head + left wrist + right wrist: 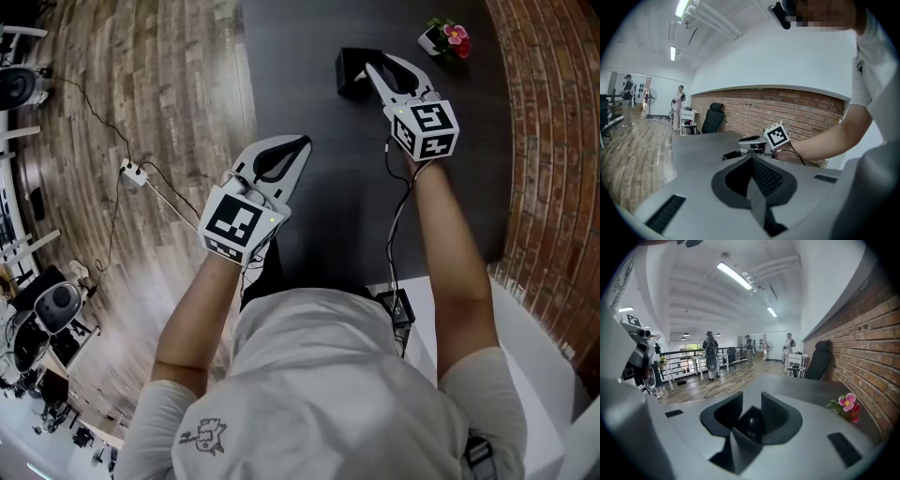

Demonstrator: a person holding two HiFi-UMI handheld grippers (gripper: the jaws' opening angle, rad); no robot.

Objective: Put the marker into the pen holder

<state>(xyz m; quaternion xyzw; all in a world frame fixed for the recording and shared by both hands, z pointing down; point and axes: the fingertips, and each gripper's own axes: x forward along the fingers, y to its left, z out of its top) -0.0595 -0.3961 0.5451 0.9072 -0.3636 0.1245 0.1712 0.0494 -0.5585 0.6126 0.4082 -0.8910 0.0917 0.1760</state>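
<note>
The black square pen holder [350, 73] stands on the dark table [328, 206] at the far middle. My right gripper [371, 66] hangs right over it, jaws apart. Looking down between them in the right gripper view, the holder's mouth [740, 420] shows with the dark round end of the marker [753, 423] standing inside, and neither pad touches it. The head view hides the marker behind the gripper. My left gripper [303, 144] hovers near the table's left edge, shut on nothing, its tips meeting [752, 162]. From there the holder [731, 154] and my right gripper [751, 143] show ahead.
A small white pot of pink flowers [446, 37] [848, 406] stands at the table's far right, beside a brick wall [544, 141]. A cable and power strip [131, 172] lie on the wooden floor left of the table. A black office chair [820, 363] and several people are far off.
</note>
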